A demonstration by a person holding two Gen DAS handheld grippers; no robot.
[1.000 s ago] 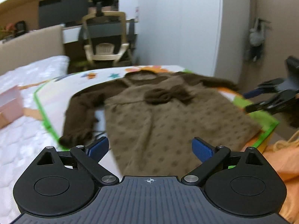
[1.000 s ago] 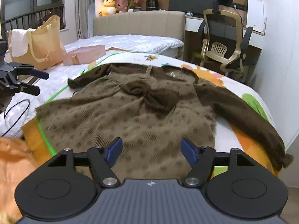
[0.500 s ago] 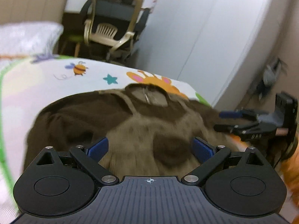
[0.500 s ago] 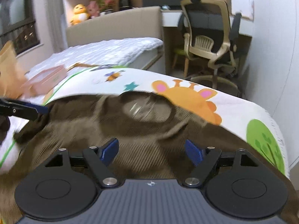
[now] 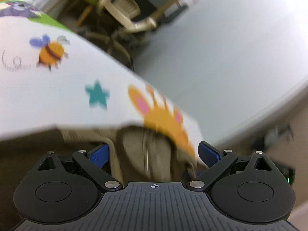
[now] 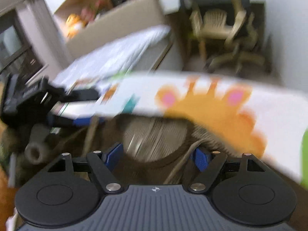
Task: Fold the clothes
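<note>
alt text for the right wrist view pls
Blurred view: the right gripper, its jaws closing but not yet gripping, sits over the neckline of a brown dress on a cartoon-print mat. The left gripper reaches in from the left.

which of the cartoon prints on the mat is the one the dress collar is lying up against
The orange animal with pink ears: the brown dress neckline overlaps its lower edge. The teal star and the bee sit clear on the white mat.

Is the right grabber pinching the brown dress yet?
Cannot tell. In the right wrist view the right gripper is closing around the dress collar, but blur hides whether its blue pads touch the fabric.
</note>
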